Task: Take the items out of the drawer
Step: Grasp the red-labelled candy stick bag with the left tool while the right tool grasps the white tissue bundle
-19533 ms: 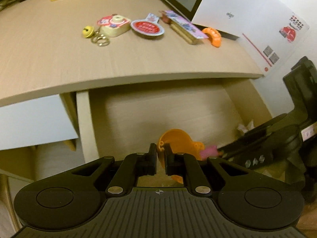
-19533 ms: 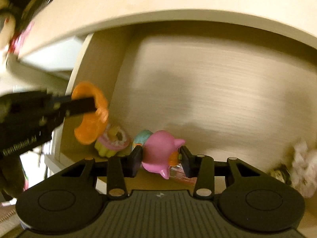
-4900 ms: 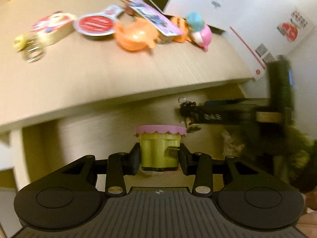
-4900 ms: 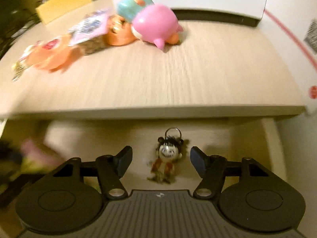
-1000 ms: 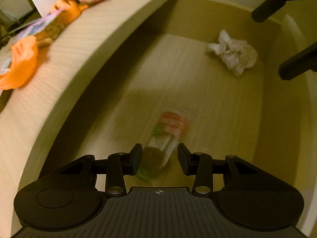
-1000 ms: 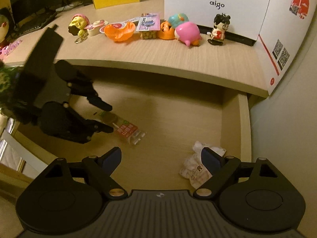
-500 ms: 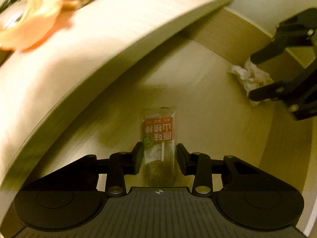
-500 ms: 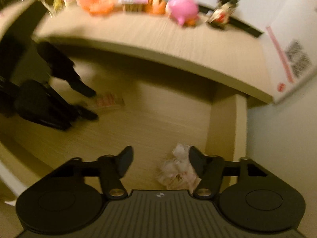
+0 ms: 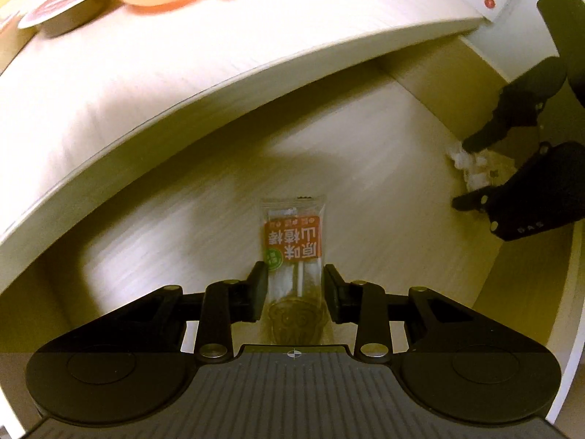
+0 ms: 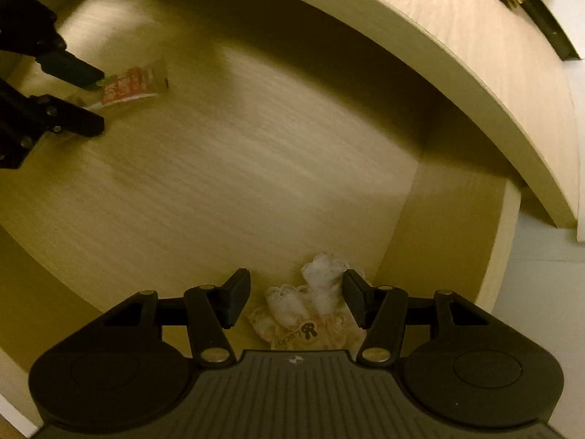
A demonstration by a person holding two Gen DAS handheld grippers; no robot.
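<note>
Left tongs (image 9: 294, 285): I see the jaws closing around the snack packet (image 9: 293, 256), low centre of frame; pads not yet pressing.
Snack packet: flat on the drawer (image 9: 384, 153) floor.
Right tongs (image 10: 296, 298): spread, straddling the white crumpled bundle (image 10: 314, 303) at lower centre; right pad close beside it.
Surface (image 9: 182, 55): above the drawer, upper frame.

**Pale wood desk over an open drawer, warm dim light**

A light wood-grain desk top (image 9: 226, 47) curves overhead, ahead of the tool, its rounded front edge casting a shadow over the drawer floor (image 10: 226, 168) below. The drawer's pale side wall (image 10: 449, 219) rises to the right, just beyond the tool. Further right lies a strip of light grey floor (image 10: 541, 278). The light is yellowish and brightest on the desk top.
</note>
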